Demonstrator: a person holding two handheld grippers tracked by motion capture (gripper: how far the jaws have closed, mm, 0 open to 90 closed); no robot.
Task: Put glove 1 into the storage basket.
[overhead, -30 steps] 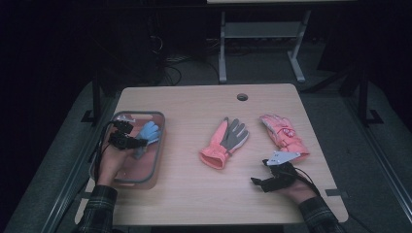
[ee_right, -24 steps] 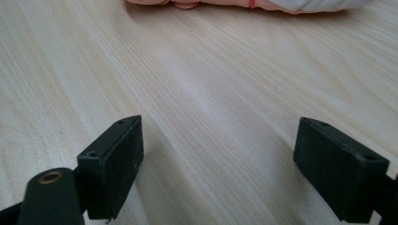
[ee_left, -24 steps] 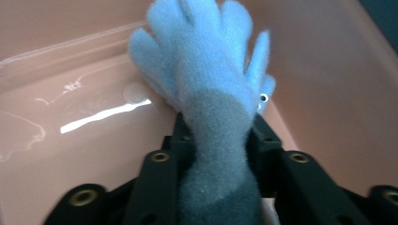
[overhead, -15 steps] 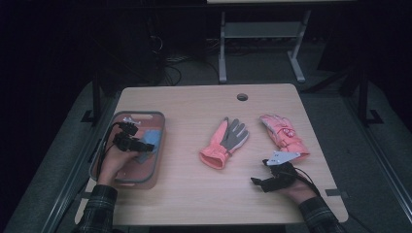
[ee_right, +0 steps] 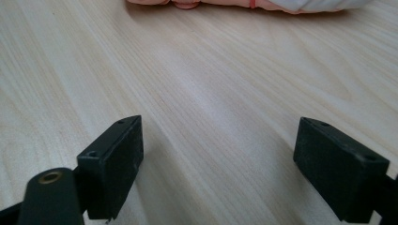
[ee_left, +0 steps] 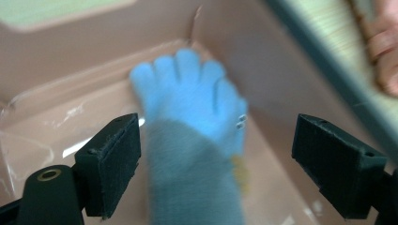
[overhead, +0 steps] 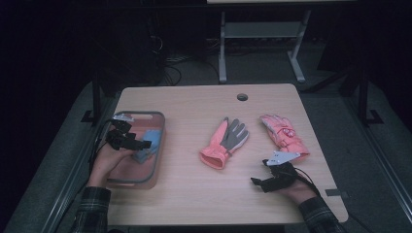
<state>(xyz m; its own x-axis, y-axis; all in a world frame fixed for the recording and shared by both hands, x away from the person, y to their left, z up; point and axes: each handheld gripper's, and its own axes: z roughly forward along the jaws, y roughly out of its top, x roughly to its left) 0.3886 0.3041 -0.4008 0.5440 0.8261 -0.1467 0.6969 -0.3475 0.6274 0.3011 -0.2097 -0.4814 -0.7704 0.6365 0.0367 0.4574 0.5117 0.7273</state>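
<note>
Left gripper view: the left gripper (ee_left: 216, 168) has just been opening and its jaws now stand wide, pads clear of the blue glove (ee_left: 197, 117) lying between them in the pink bin (ee_left: 61, 56). A second ago it was clamped on that glove, so the drop looks done. Two pink gloves (overhead: 225, 143) (overhead: 283, 136) wait on the table (overhead: 194, 194). The right gripper (overhead: 258, 180) rests there, wide open and empty.

High view dim w/ dark surround; blue glove (ee_left: 187, 103) blurred close-up.
</note>
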